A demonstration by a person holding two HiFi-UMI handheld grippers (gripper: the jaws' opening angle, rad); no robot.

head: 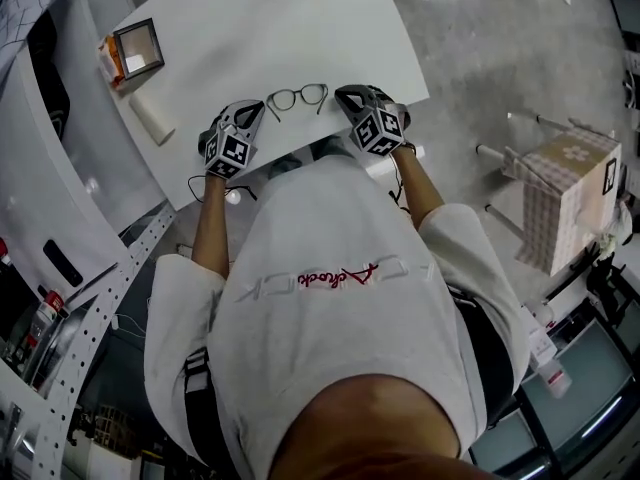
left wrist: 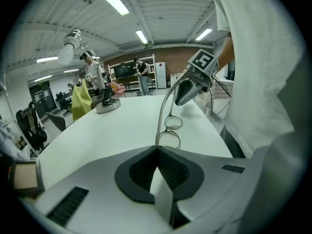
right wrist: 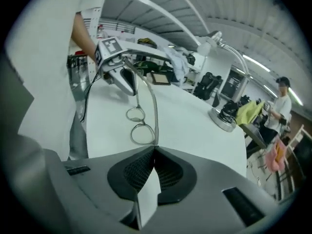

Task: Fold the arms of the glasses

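Thin-framed glasses (head: 297, 97) lie on the white table (head: 340, 28) near its front edge, between my two grippers. My left gripper (head: 256, 111) is at their left end, my right gripper (head: 345, 96) at their right end. In the left gripper view the jaws (left wrist: 156, 149) are shut on a thin glasses arm (left wrist: 162, 116) that runs toward the right gripper (left wrist: 187, 90), with the lenses (left wrist: 171, 130) beside it. In the right gripper view the jaws (right wrist: 155, 149) are likewise shut on a thin arm (right wrist: 152, 106) reaching toward the left gripper (right wrist: 127, 84), beside the lenses (right wrist: 139, 128).
A small open box (head: 137, 48) and a white roll (head: 152, 116) sit at the table's left. A round lamp base (left wrist: 107, 105) stands at the far end. A checked box (head: 570, 198) stands on the floor to the right. People stand in the background.
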